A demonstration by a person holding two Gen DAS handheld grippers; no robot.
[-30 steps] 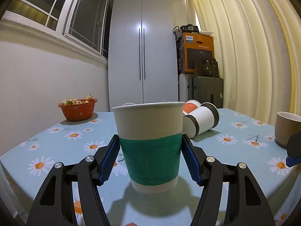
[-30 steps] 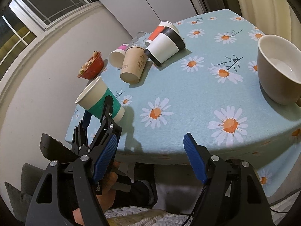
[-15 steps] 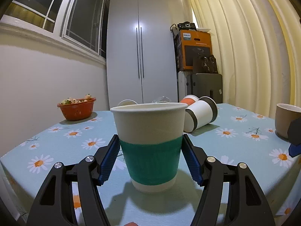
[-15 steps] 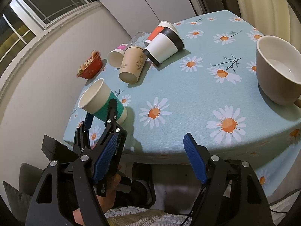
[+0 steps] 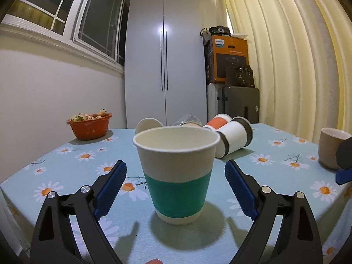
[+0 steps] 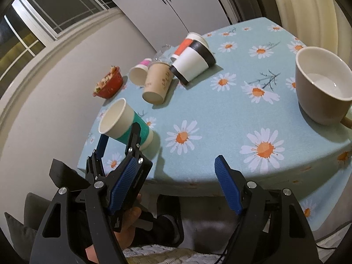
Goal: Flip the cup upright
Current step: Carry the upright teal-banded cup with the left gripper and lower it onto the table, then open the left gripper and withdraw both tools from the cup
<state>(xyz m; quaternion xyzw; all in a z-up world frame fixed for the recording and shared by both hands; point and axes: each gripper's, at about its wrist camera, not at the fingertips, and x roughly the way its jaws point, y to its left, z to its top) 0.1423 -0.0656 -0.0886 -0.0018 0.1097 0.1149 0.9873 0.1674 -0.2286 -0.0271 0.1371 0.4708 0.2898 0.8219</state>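
The green paper cup (image 5: 177, 176) stands upright on the table (image 5: 275, 169). The left claw (image 5: 175, 189) is open around it, not touching. The right claw (image 6: 176, 182) is wide open and holds nothing.

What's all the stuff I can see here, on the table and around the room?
Green-banded paper cup: one, white and teal, upright near the table's edge, between the left jaws.
Tipped paper cups: four, lying together farther back: white-black, orange-white, brown, pink-banded.
Clear plastic cup: one, behind them.
Mug: one, beige, right side.
Bowl: one, orange, by the wall.
Tablecloth: blue, daisies.
Wardrobe: white, back wall.
Cardboard box: orange, on dark cases.
Left gripper: black, blue pads, open.
Right gripper: same, open, off the table's edge.
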